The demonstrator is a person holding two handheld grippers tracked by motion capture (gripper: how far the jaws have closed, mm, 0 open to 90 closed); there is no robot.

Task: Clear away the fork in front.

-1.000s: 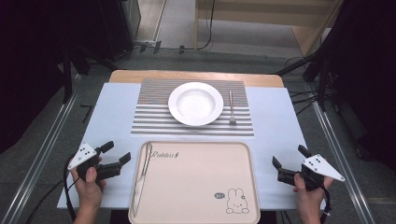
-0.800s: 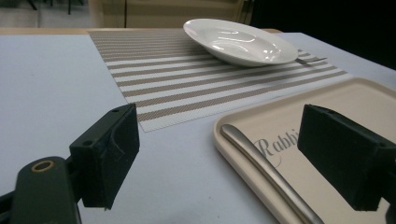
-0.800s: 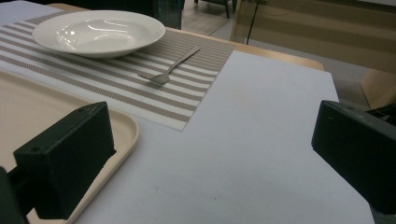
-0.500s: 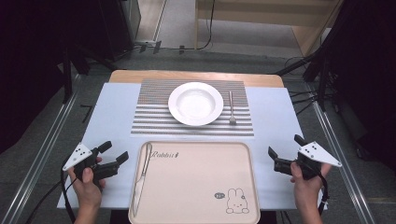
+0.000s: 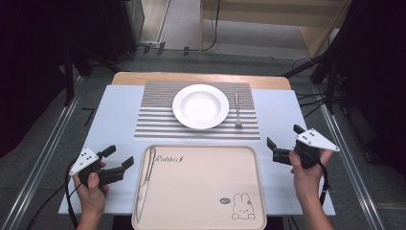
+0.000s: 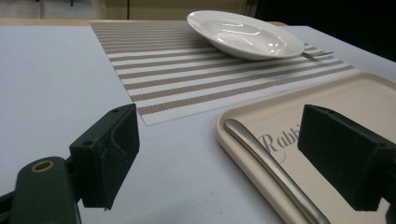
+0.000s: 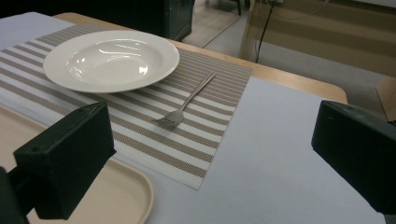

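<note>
Both hands low at the near table edge, claws wide and empty.

Left hand [image 5: 91,191] sits at about 8 o'clock of the table, its black two-jaw left gripper [image 5: 119,158] pointing toward 2 o'clock, jaws spread wide, gripping nothing, just beside the left rim of the cream rectangular plastic tray with a rabbit drawing [image 5: 201,191]. Right hand [image 5: 306,175] at 4 o'clock, lifted off the surface; its black two-jaw right gripper [image 5: 283,136] aims toward 10 o'clock, jaws likewise wide apart, empty. A long silver steel knife [image 5: 145,179] lies along the tray's left edge, handle toward 12. At 12 o'clock a white round ceramic deep plate [image 5: 200,106] rests on a brown-and-white striped woven placemat [image 5: 153,120]; a silver steel fork [image 5: 237,111] lies just right of it, tines toward 6.
</note>
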